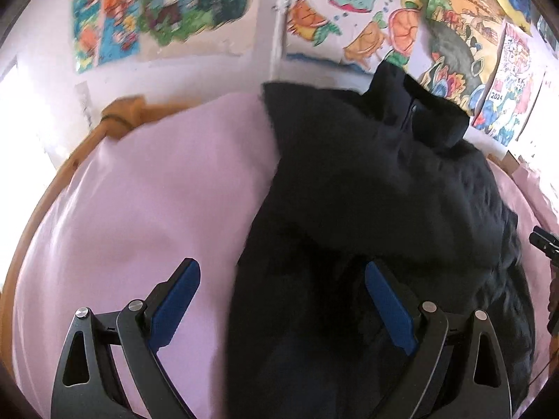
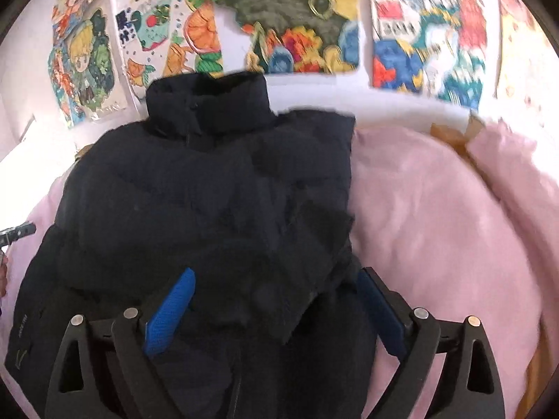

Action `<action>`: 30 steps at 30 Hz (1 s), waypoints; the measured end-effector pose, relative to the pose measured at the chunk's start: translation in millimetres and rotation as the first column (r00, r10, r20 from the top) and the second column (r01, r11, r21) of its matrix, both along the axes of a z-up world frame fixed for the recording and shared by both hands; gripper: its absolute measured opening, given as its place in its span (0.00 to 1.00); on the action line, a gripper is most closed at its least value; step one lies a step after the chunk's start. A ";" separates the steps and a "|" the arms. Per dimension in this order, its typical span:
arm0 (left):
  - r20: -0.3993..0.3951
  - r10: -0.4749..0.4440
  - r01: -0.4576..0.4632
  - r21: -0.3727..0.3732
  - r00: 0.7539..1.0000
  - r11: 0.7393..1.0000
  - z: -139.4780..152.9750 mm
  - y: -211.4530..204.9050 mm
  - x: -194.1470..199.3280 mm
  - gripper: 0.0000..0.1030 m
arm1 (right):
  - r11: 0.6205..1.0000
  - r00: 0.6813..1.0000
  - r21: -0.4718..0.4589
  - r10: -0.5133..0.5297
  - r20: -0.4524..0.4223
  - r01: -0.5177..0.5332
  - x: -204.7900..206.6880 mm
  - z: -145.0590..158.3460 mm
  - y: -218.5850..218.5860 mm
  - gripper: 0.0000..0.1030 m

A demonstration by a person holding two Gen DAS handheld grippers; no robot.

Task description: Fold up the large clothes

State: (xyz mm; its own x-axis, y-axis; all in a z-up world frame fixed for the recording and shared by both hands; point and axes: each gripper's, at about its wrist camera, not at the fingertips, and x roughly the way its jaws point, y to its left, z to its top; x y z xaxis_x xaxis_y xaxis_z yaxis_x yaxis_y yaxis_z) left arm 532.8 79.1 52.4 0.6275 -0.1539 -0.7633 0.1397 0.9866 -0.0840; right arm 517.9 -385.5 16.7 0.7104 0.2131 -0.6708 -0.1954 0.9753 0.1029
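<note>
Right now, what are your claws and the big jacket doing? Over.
Left claw open, empty. Right claw open over jacket, not gripping. Jacket lying on pink sheet, sides folded in. Nothing blocking.

We see a black puffer jacket (image 2: 209, 209) lying flat on the pink bed sheet (image 2: 436, 216), front up, its stand-up collar (image 2: 208, 104) pointing toward the wall. Both sides look folded in over the quilted body, giving a narrow, roughly rectangular shape with its zipper closed.

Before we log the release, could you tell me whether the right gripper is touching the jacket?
Cannot tell: the right wrist view shows the right gripper open over the jacket, without a plain gap or contact.
</note>
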 end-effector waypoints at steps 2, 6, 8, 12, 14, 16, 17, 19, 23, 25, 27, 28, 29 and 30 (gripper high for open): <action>0.032 -0.008 0.008 0.012 0.999 1.000 15.4 -16.6 17.9 0.90 | 1.000 1.000 -0.006 0.010 0.024 -0.009 15.0 16.8 6.6 0.91; 0.085 -0.002 -0.001 0.034 0.996 0.999 40.0 -50.8 53.8 0.90 | 0.999 0.999 0.035 -0.006 0.041 0.005 59.0 33.3 18.1 0.91; 0.074 0.023 -0.025 0.025 0.997 0.999 42.2 -61.3 72.6 0.90 | 0.995 0.999 0.092 -0.033 0.043 0.029 87.5 35.7 22.1 0.91; 0.040 0.056 -0.056 -0.004 0.998 0.998 42.5 -68.4 99.0 0.90 | 0.978 0.991 0.170 -0.127 0.042 0.119 148.3 35.1 28.1 0.91; 0.052 0.063 -0.063 0.005 0.997 0.998 41.6 -67.3 101.9 0.90 | 0.970 0.982 0.175 -0.180 0.057 0.168 173.6 35.4 33.1 0.81; 0.062 0.053 -0.054 0.013 0.997 0.998 39.3 -66.1 101.5 0.90 | 0.961 0.976 0.192 -0.213 0.048 0.201 192.5 36.2 35.8 0.70; 0.061 0.047 -0.049 0.018 0.997 0.999 37.7 -65.7 101.3 0.90 | 0.955 0.972 0.200 -0.232 0.037 0.220 202.4 35.5 37.5 0.65; 0.060 0.028 -0.030 0.034 0.998 0.999 35.1 -64.3 98.7 0.90 | 0.945 0.963 0.208 -0.265 0.044 0.251 214.9 35.1 40.4 0.64; 0.073 0.005 -0.007 0.025 0.997 1.000 33.0 -55.1 86.3 0.90 | 0.943 0.966 0.217 -0.260 0.005 0.252 232.7 22.8 46.5 0.15; 0.078 -0.020 0.021 -0.015 0.997 1.000 31.0 -48.8 80.6 0.90 | 0.940 0.962 0.230 -0.269 0.050 0.251 219.0 22.5 49.5 0.13; 0.066 -0.046 0.051 -0.078 0.997 0.996 29.0 -45.5 81.3 0.90 | 0.950 0.963 0.218 -0.250 0.100 0.224 198.5 25.4 55.9 0.12; 0.051 -0.062 0.068 -0.114 0.997 0.991 29.5 -45.7 83.2 0.90 | 0.956 0.965 0.211 -0.234 0.120 0.205 187.9 27.7 59.1 0.11; 0.045 -0.073 0.078 -0.144 0.996 0.986 31.7 -46.3 84.7 0.90 | 0.965 0.966 0.194 -0.206 0.153 0.175 172.1 31.2 62.4 0.10; 0.042 -0.092 0.098 -0.205 0.995 0.974 34.4 -46.4 86.1 0.90 | 0.971 0.966 0.180 -0.188 0.176 0.156 160.9 34.1 65.0 0.10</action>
